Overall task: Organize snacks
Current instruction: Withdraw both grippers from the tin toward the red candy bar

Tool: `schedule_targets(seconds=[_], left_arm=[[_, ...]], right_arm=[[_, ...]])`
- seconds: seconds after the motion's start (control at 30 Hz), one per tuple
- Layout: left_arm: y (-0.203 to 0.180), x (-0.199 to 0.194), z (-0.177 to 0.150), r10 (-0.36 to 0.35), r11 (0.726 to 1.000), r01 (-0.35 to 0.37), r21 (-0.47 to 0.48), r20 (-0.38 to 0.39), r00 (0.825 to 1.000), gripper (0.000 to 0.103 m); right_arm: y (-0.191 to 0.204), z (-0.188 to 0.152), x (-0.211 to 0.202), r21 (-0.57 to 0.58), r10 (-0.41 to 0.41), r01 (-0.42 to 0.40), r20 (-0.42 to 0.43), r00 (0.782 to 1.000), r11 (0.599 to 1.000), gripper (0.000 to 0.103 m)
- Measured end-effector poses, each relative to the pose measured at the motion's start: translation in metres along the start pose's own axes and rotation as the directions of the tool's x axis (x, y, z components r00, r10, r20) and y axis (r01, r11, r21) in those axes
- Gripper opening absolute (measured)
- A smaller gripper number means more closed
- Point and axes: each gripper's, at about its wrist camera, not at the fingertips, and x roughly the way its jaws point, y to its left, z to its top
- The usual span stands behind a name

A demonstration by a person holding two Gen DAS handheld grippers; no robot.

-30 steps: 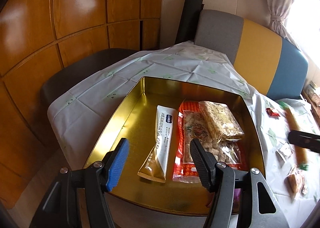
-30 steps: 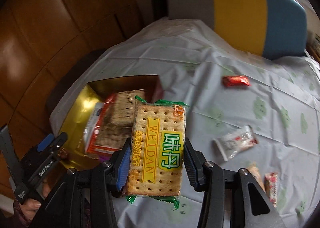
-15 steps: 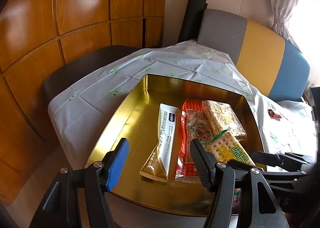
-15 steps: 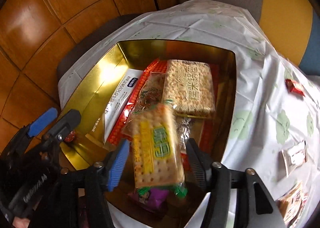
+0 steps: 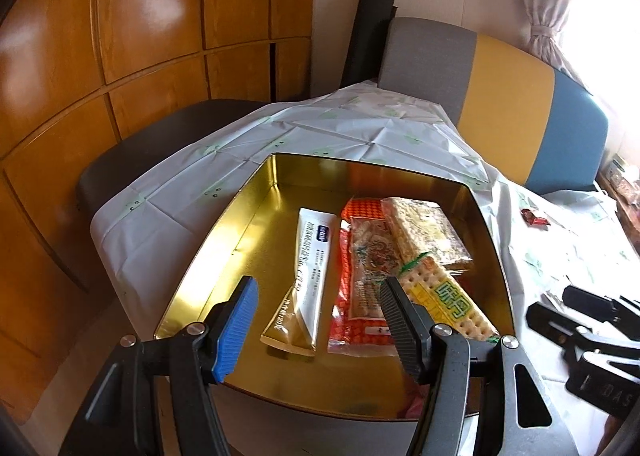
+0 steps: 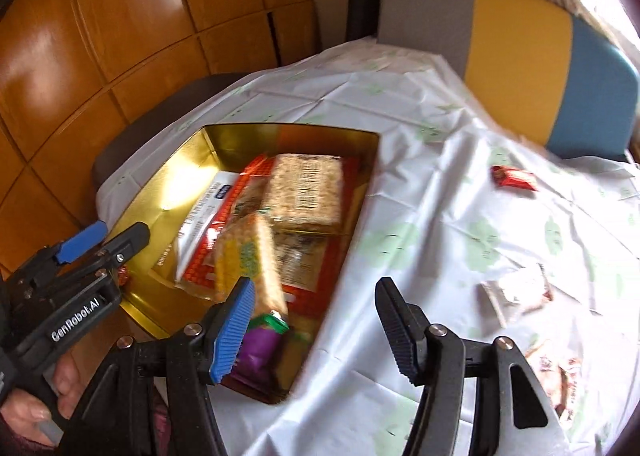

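A gold tin (image 5: 224, 256) on the table holds a white sachet (image 5: 310, 268), a red-orange pack (image 5: 360, 280), a rice-cracker pack (image 5: 424, 232) and a yellow-green cracker pack (image 5: 452, 304) lying at its near right side. My left gripper (image 5: 320, 316) hovers open over the tin's near edge with nothing between its fingers. My right gripper (image 6: 316, 320) is open and empty just right of the tin (image 6: 240, 139). The cracker pack (image 6: 248, 256) lies in the tin beyond its blue pad. The right wrist view is blurred by motion.
Loose on the white tablecloth right of the tin are a red candy (image 6: 514, 177), a small white packet (image 6: 516, 292) and more snacks (image 6: 560, 368). A purple pack (image 6: 260, 344) sits in the tin's near corner. A grey, yellow and blue chair back (image 5: 500, 95) stands behind the table.
My right gripper carried the cracker pack over the tin, opened and let it drop inside, then drew back to the right. My left gripper stayed put and open.
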Motion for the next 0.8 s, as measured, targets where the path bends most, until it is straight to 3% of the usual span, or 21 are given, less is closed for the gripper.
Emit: schedule_targets(seconds=[0.13,0.47,0.53,0.63,0.8], left_arm=[[-0.006,-0.003,-0.001,-0.010,1.000,0.010,0.017,0.000,1.000,0.064],[-0.030,-0.011,-0.001,-0.037,0.995,0.036,0.091,0.009,0.999,0.064],[-0.036,-0.013,-0.002,-0.047,0.993,0.046,0.111,0.009,0.999,0.064],[-0.048,-0.015,-0.005,-0.067,0.987,0.065,0.145,0.007,0.998,0.064],[-0.067,-0.021,-0.007,-0.088,0.978,0.086,0.191,0.004,0.996,0.069]], right_arm=[[-0.018,-0.008,-0.016,0.022,-0.058,0.057,0.033,0.998,0.998,0.063],[-0.082,-0.031,-0.041,0.088,-0.171,0.169,0.015,0.985,0.982,0.063],[-0.097,-0.035,-0.047,0.089,-0.201,0.199,0.009,0.980,0.976,0.064],[-0.122,-0.041,-0.054,0.101,-0.247,0.247,-0.008,0.969,0.964,0.075],[-0.167,-0.048,-0.065,0.096,-0.338,0.342,-0.053,0.940,0.935,0.075]])
